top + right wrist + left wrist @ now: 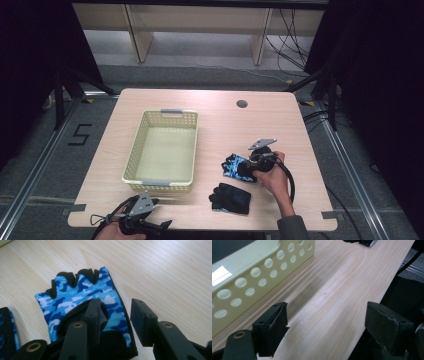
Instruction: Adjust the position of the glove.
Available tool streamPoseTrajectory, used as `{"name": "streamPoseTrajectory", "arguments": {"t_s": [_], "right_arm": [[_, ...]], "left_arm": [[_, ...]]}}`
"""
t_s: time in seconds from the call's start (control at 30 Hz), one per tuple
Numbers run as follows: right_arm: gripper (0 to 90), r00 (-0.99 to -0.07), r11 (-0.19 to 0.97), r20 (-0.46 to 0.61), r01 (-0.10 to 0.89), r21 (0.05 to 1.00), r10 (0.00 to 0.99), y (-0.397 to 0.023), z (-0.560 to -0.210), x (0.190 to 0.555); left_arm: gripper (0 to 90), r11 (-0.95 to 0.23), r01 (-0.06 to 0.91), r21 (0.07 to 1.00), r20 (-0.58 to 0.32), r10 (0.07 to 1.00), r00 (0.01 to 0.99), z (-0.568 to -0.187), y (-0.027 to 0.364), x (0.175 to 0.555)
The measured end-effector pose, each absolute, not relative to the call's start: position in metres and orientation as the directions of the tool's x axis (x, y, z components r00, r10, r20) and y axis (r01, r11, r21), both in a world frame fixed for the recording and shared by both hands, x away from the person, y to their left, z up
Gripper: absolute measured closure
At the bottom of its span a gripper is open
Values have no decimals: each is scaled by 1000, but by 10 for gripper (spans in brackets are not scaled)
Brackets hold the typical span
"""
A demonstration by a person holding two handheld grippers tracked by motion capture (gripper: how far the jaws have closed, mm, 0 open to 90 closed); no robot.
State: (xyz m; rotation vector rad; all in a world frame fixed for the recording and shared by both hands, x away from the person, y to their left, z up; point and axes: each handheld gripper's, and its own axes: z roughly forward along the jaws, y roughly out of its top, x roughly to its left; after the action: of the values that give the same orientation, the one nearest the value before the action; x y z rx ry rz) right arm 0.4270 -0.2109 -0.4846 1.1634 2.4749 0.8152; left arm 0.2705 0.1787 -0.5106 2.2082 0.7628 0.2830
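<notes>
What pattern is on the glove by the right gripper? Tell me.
Blue camouflage with black trim on the glove, best in the right gripper view.

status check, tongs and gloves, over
Right tongs open over blue camo glove, not gripping. Left tongs open, idle beside basket. Second glove lies flat nearby. Nothing blocking.

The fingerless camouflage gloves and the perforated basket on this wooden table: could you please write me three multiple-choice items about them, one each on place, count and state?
1. Where does the blue camouflage fingerless glove lie?
A. in the basket
B. on the wooden table, at the right gripper
C. on the floor

2. How many gloves are there, counting the black-palmed glove?
A. one
B. two
C. four

3. What does the cream perforated plastic basket hold?
A. nothing
B. a glove
C. cables

Answers:
1 B, it rests on wood under the right gripper's parted jaws.
2 B, the high view shows two.
3 A, its floor is bare.
</notes>
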Motion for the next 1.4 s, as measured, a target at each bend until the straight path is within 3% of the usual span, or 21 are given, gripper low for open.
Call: {"name": "streamPoseTrajectory", "arguments": {"t_s": [0.17,0.23,0.3,0.37,0.6,0.73,0.9,1.17,1.4], "right_arm": [[619,-623,497,8,631,597,782,-211,-496,436],[668,-635,502,27,635,587,772,-214,-495,435],[807,-616,475,44,650,593,787,-216,-495,434],[867,-618,469,41,637,612,785,-217,-496,434],[888,-626,484,27,629,609,780,-219,-491,432],[890,-637,457,21,575,679,770,-223,-480,431],[890,-666,483,-4,537,691,746,-227,-458,422],[890,-736,452,48,464,762,675,-232,-420,398],[890,-781,478,78,455,751,620,-224,-419,373]], "left_arm": [[180,-530,439,725,-39,605,796,-512,179,271],[180,-526,432,733,-41,599,799,-511,179,271],[180,-531,427,732,-37,594,803,-511,179,271],[180,-528,444,724,-48,604,796,-511,179,271],[180,-522,432,736,-51,593,804,-510,178,271],[181,-526,434,731,-43,599,800,-511,179,271],[181,-514,442,735,-59,601,797,-511,179,270],[180,-511,441,738,-61,601,797,-510,179,270],[174,-519,428,740,-46,595,802,-508,180,271]]}}
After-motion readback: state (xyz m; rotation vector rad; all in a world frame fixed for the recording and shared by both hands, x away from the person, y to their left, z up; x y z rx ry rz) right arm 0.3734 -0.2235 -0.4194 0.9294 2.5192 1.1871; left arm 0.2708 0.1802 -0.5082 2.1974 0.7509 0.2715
